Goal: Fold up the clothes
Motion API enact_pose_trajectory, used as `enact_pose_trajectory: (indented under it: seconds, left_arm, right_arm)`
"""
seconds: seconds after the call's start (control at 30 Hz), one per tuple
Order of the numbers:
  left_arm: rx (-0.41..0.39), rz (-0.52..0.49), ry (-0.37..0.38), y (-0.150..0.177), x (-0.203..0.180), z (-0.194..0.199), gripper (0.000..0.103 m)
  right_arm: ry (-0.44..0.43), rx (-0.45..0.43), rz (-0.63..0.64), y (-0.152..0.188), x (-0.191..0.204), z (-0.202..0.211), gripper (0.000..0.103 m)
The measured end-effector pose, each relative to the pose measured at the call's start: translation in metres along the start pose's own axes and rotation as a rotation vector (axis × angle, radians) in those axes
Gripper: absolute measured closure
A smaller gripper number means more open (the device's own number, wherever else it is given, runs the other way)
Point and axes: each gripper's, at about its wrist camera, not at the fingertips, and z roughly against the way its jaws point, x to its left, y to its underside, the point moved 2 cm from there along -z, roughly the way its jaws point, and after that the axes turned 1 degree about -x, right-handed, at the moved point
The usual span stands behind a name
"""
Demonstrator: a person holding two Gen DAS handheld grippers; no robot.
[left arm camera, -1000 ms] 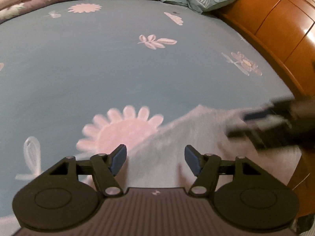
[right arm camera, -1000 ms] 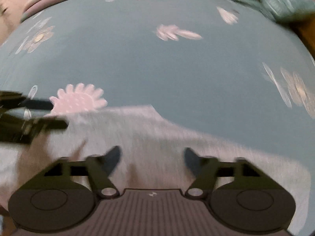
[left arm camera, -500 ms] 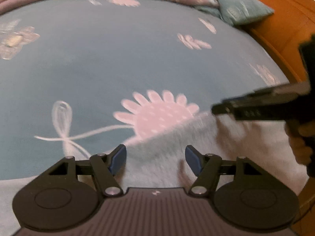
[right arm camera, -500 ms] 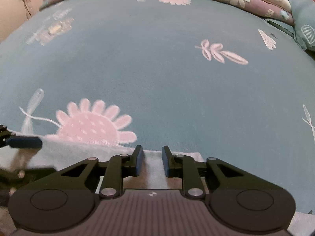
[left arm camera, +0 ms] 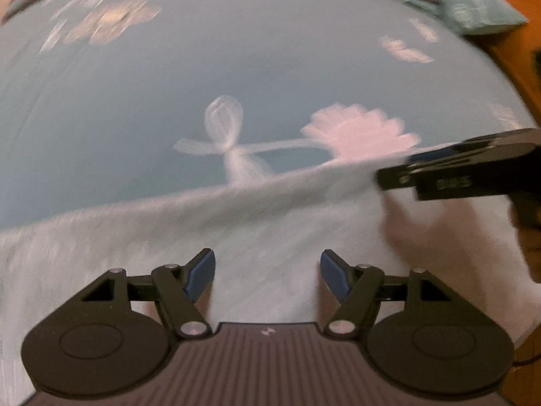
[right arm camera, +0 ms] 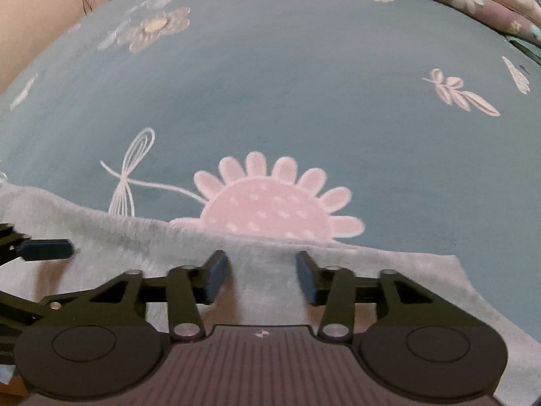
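The grey garment (right arm camera: 270,280) lay across the lower frame on the blue floral bedsheet (right arm camera: 304,101). The right gripper (right arm camera: 263,272), jaws opening, and the left gripper (left arm camera: 267,272), also opening, each hung above cloth, gripping nothing.

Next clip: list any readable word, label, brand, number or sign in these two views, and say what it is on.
No text can be read.
Light marking on the side of the right claw, seen from the left wrist: too blurred to read.
Small white emblem on each camera housing: a symbol, not letters.
The bedsheet and the grey garment carry no writing.
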Motion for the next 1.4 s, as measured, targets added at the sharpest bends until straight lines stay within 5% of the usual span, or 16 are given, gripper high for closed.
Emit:
enact_pose_trajectory:
  seconds: [0.2,0.57,0.9,1.03,1.27,1.4]
  left_arm:
    - [-0.02,0.092,0.028,0.006,0.026,0.011,0.031]
    - [-0.126,0.122,0.077,-0.015,0.051,0.002,0.029]
    - [-0.158,0.236,-0.105,0.011,0.119,0.047,0.029]
    - [-0.081,0.319,-0.209,0.025,0.155,0.034,0.03]
    - [-0.137,0.402,-0.224,0.047,0.18,0.076,0.026]
    - [-0.043,0.484,-0.24,0.069,0.199,0.069,0.027]
  right_arm:
    - [-0.004,0.058,0.029,-0.001,0.02,-0.019,0.0]
    - [0.084,0.05,0.06,0.002,0.038,-0.031,0.0]
    - [0.099,0.055,0.048,-0.001,0.042,-0.037,0.0]
    - [0.115,0.071,0.038,-0.003,0.045,-0.037,0.0]
    - [0.115,0.076,0.04,-0.022,0.078,-0.016,0.0]
    - [0.066,0.039,0.122,-0.036,0.123,-0.009,0.0]
